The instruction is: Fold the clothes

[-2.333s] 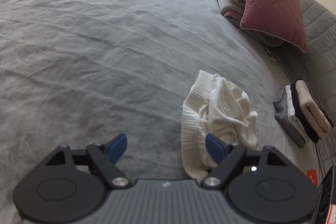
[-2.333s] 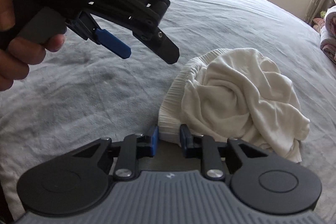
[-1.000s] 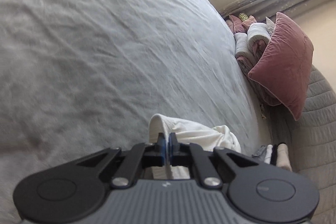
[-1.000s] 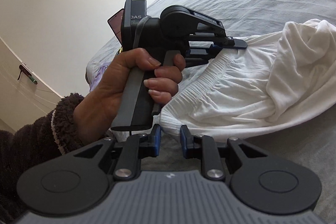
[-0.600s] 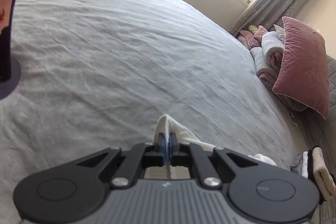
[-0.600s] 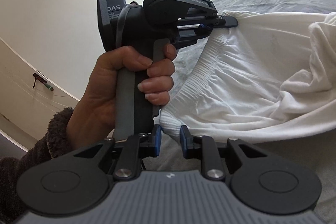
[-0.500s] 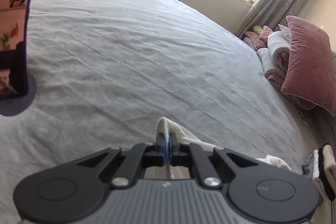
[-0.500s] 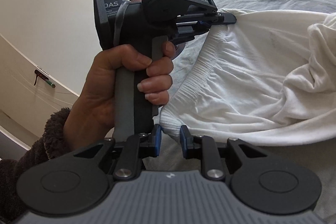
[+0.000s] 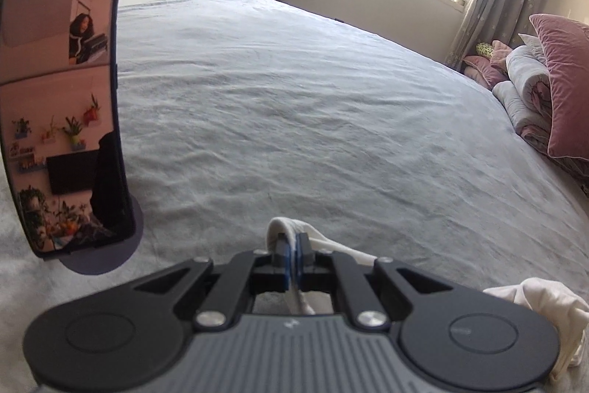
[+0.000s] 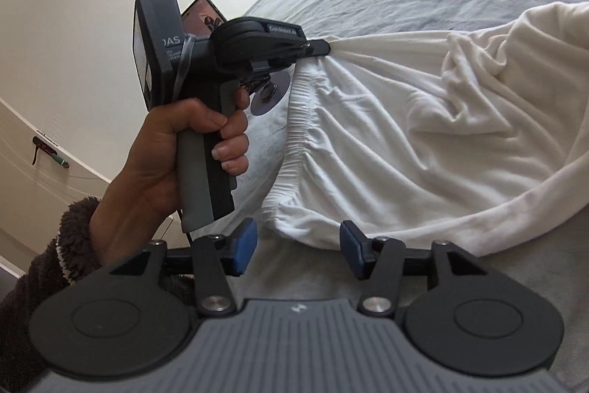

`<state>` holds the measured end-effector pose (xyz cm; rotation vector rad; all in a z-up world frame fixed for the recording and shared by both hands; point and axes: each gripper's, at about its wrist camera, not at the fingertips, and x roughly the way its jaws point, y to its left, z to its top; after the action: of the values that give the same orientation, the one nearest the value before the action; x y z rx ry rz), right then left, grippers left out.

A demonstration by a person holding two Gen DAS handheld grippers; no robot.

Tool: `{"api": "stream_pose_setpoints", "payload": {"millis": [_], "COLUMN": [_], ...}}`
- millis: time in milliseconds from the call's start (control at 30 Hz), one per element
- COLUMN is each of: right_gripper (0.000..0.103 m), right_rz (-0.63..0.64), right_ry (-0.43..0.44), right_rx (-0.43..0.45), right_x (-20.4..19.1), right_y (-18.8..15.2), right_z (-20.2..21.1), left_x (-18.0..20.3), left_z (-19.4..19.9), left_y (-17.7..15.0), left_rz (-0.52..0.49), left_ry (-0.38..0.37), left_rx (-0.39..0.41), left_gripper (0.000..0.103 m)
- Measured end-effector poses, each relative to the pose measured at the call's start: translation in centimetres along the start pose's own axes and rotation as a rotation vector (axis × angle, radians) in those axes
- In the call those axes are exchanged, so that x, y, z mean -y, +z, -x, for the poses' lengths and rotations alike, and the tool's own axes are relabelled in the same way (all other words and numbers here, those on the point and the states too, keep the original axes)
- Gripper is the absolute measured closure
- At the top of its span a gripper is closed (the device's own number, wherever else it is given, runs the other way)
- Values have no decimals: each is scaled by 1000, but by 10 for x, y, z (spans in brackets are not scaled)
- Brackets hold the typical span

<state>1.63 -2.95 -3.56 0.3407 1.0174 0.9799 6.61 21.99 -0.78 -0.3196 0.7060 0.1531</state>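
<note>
A white garment with a ribbed elastic waistband (image 10: pixel 405 135) lies stretched on the grey bed. My left gripper (image 9: pixel 293 258) is shut on one end of the waistband (image 9: pixel 285 227); in the right wrist view it (image 10: pixel 320 47) pinches the far corner of the band. My right gripper (image 10: pixel 297 245) is open, its blue pads on either side of the near waistband corner (image 10: pixel 294 216), which rests just beyond them. The rest of the garment is bunched at the right (image 9: pixel 545 301).
A phone on a round stand (image 9: pixel 62 105) stands upright on the bed at the left. A pink pillow (image 9: pixel 563 87) and rolled bedding (image 9: pixel 522 91) lie at the far right. The grey bedspread (image 9: pixel 313 105) stretches ahead to the window wall.
My right gripper has opened and let go of the near waistband corner. My left gripper stays shut on the band and has swung left, bringing the phone into view.
</note>
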Motion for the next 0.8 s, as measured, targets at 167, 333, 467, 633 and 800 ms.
{"api": "stream_pose_setpoints", "payload": {"millis": [167, 333, 467, 633, 800], "right_gripper": [45, 45, 45, 45, 46], "right_rz": [-12, -68, -146, -208, -221], "right_ry": [-92, -229, -317, -353, -373], "right_rx": [92, 156, 188, 193, 187], "right_x": [2, 19, 41, 53, 54], "right_y": [-10, -10, -10, -15, -19], "right_z": [50, 84, 99, 105, 106], "left_x": [6, 3, -18, -52, -75], "left_z": [12, 42, 56, 73, 71], "left_y": [-4, -22, -39, -58, -81], "left_rz": [-1, -31, 57, 215, 407], "left_ry": [-54, -107, -186, -309, -406], "left_rx": [-50, -143, -271, -377, -533], "left_gripper": [54, 43, 41, 36, 37]}}
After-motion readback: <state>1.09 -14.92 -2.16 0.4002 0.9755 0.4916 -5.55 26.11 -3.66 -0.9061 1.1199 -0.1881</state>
